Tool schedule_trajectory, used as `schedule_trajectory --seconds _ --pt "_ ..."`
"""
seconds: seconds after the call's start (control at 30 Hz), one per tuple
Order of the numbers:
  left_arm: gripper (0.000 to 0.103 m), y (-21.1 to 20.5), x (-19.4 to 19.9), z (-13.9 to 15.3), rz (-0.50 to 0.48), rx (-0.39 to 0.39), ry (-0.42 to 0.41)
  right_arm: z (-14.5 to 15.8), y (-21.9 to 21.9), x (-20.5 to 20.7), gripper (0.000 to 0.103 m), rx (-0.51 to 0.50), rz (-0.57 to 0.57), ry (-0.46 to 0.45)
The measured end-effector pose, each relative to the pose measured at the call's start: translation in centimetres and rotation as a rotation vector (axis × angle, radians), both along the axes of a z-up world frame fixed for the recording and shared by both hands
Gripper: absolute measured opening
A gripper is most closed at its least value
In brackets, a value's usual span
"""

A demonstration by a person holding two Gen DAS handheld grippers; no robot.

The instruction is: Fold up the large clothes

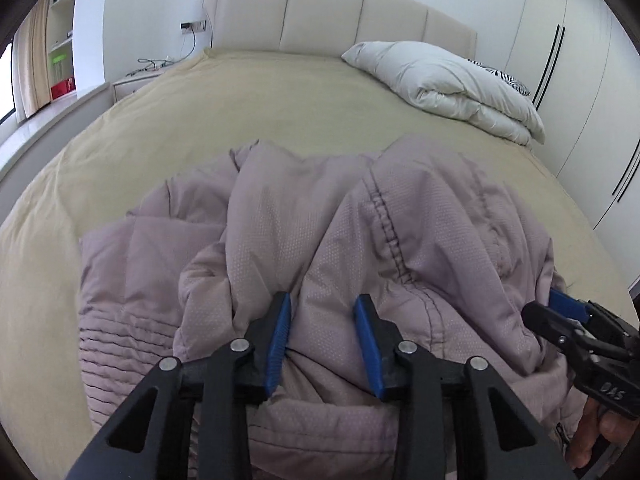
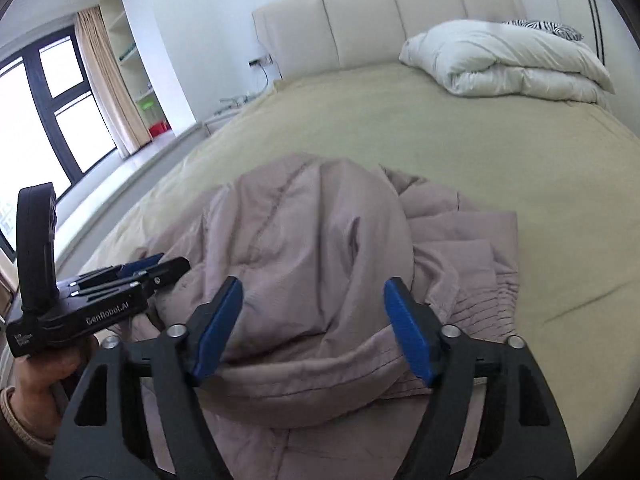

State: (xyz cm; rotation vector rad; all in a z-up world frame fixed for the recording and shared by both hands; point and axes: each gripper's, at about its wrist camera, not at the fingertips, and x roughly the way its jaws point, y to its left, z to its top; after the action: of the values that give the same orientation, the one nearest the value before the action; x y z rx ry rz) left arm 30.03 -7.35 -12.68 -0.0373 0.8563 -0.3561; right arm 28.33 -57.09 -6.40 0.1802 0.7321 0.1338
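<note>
A crumpled mauve padded jacket [image 1: 320,248] lay heaped on the bed [image 1: 200,120] directly ahead of both tools, left tool [image 1: 322,312] and right tool [image 2: 314,300] side by side, each parted and gripping nothing, with fabric bulging between their blue pads.

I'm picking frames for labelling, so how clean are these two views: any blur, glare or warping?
Left wrist view: sharp, the jacket weave is readable, the bed edge bows from the fisheye. Right wrist view: softer, the jacket slightly smeared, the window blown out white.
</note>
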Motion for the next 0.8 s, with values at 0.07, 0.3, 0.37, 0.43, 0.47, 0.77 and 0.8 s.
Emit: schedule_trajectory --seconds 0.07,0.3,0.37,0.43,0.47,0.77,0.8 --pt "0.037 -0.7 -0.2 -1.1 -0.017 0.044 -0.018 -2.6 0.4 2.1 0.052 -0.053 -0.008 0.067" --pt "0.037 -0.3 0.1 -1.6 -0.015 0.004 0.016 -7.0 1.7 4.4 0.052 -0.138 0.014 0.048" --pt "0.037 0.4 -1.3 0.4 -0.012 -0.004 -0.031 -5.6 1.5 4.8 0.052 -0.131 0.026 0.081" --pt "0.037 1.3 -2.6 2.6 0.009 -0.024 -0.115 -2.9 0.5 4.4 0.052 -0.063 -0.001 0.007" --pt "0.037 1.4 -2.7 3.5 0.017 -0.026 -0.146 -1.4 0.1 4.3 0.052 -0.053 -0.031 -0.053" --pt "0.039 -0.7 4.8 0.2 0.029 0.063 -0.031 0.0 2.5 15.5 0.051 -0.082 0.000 -0.028" --pt "0.039 -0.9 5.1 -0.5 0.029 0.063 -0.027 -0.8 2.8 17.0 0.051 -0.098 0.002 0.000"
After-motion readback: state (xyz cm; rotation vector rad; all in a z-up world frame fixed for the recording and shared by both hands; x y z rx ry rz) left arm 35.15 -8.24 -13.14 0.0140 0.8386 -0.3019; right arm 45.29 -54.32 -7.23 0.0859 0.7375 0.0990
